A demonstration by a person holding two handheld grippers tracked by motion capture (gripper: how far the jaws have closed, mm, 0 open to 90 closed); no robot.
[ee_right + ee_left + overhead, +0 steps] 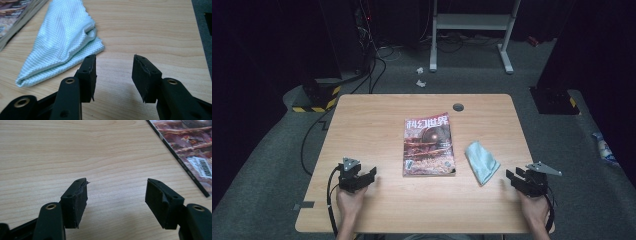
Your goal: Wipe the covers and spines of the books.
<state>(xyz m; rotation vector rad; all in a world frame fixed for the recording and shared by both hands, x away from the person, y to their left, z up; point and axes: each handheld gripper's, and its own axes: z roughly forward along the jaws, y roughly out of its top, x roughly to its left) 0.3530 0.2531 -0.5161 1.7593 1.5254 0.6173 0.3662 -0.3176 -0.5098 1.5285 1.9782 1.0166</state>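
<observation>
Just right of the magazine (429, 146), which lies flat in the middle of the table (372, 115), there's the pale blue cloth (481, 161), folded into a loose triangle, and that looks like the thing in play. The right gripper (515, 177) hovers low beyond the cloth's near corner, on the side away from the magazine, jaws parted with nothing between them; in the right gripper view the cloth (61, 40) lies just off the left pad, close but not touching. Over on the magazine's other side, the left gripper (368, 176) waits above bare wood, also spread wide and empty, the magazine's spine edge (180, 160) off to its right.

How will that cloth handle? Light, soft and floppy, I'd say, with a waffle weave that should give the pads some bite. It'll sag and unfold once lifted. The best place to pinch looks like the thick folded edge near the corner facing the right gripper, where the layers bunch up, rather than the thin flat middle.
</observation>
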